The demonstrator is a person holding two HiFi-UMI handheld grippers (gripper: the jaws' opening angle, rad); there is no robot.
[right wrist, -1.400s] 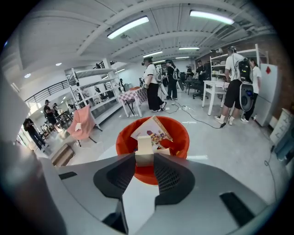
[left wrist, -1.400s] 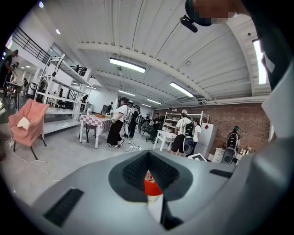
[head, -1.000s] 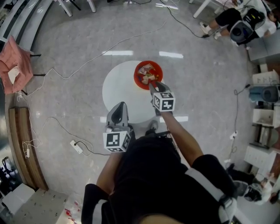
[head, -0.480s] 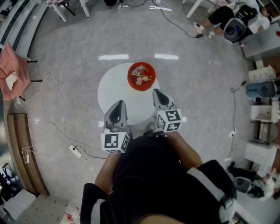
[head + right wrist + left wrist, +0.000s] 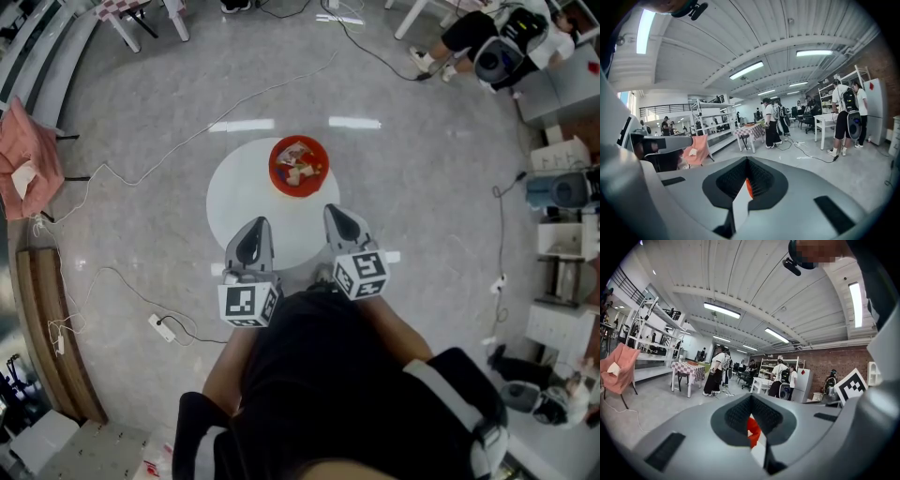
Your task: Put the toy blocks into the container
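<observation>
As the scene stands, step in hand: filling looks finished or paused, since no block shows outside the bowl and neither tool carries one; that is my reading.
Left gripper (image 5: 256, 225): jaws together with nothing in them. It hangs over the near edge of the table, well apart from the bowl. In the left gripper view (image 5: 751, 420), only a sliver of red, probably the bowl beyond, shows through the slit between the pads.
Table (image 5: 239, 202): round and white, with no loose block visible on its bare top.
Bowl (image 5: 276, 178): red, standing on the far right part of the table, ahead of both tools.
Blocks (image 5: 302, 167): heaped inside the bowl, pale and reddish pieces.
Right gripper (image 5: 332, 211): jaws closed and empty. It hangs over the near right edge of the table, nearer the bowl than the left one but not touching it. The right gripper view (image 5: 746, 185) shows the pads meeting.
Next move: check the table and floor for a stray block. If there is one, the jaws must open before the reach; if not, nothing seems left to do.
Count: two grippers, one table, one bowl, several blocks, too small and piled to number.
</observation>
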